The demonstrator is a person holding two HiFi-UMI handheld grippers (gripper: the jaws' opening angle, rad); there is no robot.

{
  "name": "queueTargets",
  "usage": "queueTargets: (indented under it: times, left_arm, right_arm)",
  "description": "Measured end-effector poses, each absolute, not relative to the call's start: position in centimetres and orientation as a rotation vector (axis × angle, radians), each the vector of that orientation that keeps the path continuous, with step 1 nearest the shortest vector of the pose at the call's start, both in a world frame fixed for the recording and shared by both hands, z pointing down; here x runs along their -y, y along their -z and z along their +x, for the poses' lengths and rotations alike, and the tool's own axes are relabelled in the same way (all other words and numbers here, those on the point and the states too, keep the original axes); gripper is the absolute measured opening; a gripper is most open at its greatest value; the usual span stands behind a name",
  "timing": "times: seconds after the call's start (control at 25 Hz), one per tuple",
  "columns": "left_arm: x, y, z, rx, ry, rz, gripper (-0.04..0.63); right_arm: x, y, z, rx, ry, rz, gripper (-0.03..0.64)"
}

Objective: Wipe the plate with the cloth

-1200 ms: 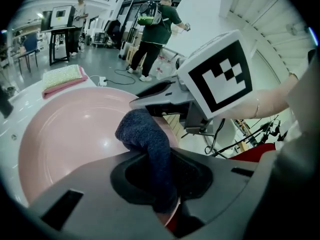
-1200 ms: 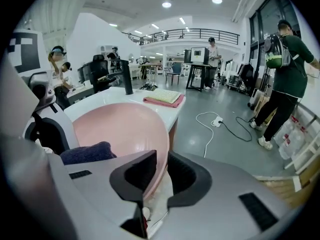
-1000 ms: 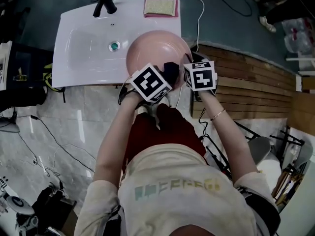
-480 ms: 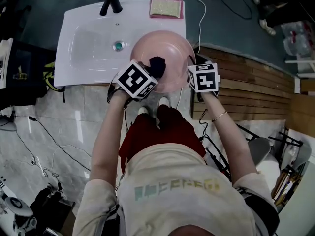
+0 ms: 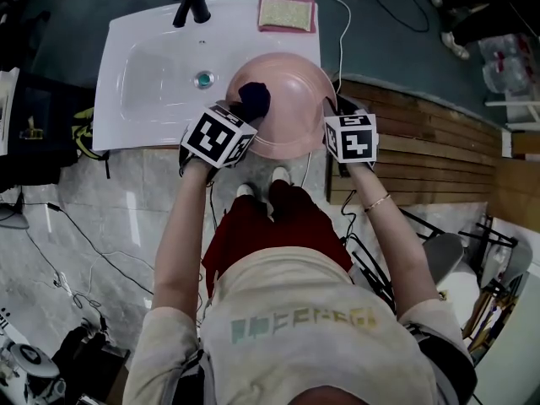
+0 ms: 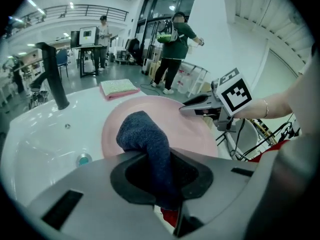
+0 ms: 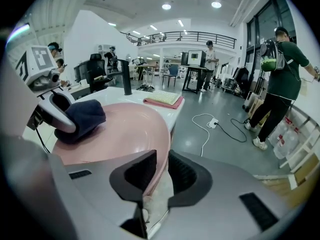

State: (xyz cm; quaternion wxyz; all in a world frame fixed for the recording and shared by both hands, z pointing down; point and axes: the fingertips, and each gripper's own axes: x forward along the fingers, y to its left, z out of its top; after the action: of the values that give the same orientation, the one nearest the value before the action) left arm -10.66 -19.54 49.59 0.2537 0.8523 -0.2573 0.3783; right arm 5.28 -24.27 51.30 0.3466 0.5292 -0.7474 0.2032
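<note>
I am gripping the dark cloth (image 6: 146, 143) in my left gripper (image 6: 160, 179), jaws clamped on it, with its bunched end lying on the left part of the pink plate (image 5: 295, 112) at the upper middle of the head view. The plate is overhanging the near right corner of the white sink (image 5: 143, 83). My right gripper (image 7: 161, 176) is pinching the plate's right rim. For a good wipe, I am judging that I should be pressing the cloth flat and sweeping overlapping arcs across the middle, while holding the rim firmly, since the overhanging plate could be slipping
</note>
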Motion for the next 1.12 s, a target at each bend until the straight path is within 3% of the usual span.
queueTargets:
  times: [1.12]
  left_arm:
    - [24.8, -43.5, -15.6, 1.164, -0.445, 2.395, 0.080]
  right_arm:
    - [24.4, -50.1, 6.1, 2.058, -0.538, 1.569, 0.086]
